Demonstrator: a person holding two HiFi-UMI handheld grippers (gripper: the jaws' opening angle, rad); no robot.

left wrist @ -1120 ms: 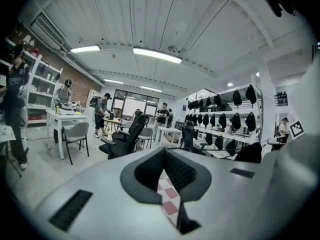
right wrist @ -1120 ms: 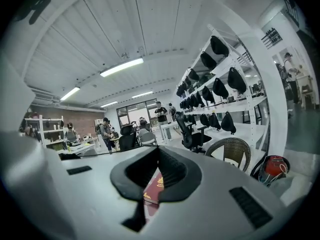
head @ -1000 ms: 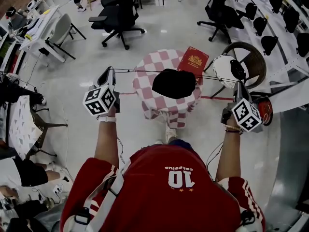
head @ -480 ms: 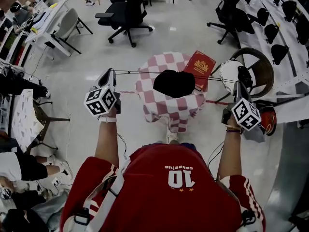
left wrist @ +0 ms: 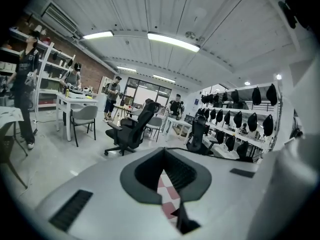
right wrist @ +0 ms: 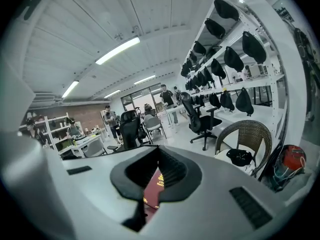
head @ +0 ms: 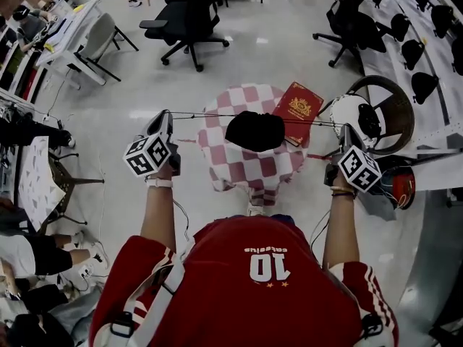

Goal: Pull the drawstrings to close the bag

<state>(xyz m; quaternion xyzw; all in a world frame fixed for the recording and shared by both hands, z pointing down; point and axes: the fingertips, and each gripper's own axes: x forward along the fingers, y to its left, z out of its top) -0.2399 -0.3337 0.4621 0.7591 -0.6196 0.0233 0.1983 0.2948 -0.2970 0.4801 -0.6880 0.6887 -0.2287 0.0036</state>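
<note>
A black drawstring bag (head: 255,131) hangs over a small round table under a red and white checked cloth (head: 246,166). A thin drawstring (head: 202,114) runs taut from the bag's left side to my left gripper (head: 166,116), which is shut on it. A second string (head: 315,124) runs taut to my right gripper (head: 345,129), also shut on it. In the left gripper view the jaws (left wrist: 163,156) are together, with checked cloth (left wrist: 165,196) showing below them. The right gripper's jaws (right wrist: 159,154) are likewise together, over a red book (right wrist: 152,191).
A red book (head: 298,108) lies on the table's far right edge. A wicker chair (head: 394,114) with a white cushion stands at the right, a red object (head: 402,186) beside it. Black office chairs (head: 189,16) stand beyond the table; desks and seated people are on the left.
Both grippers have sunk with the strings still taut. The right one has drifted inward toward the table. The bag hangs lower, closer to the checked cloth.
</note>
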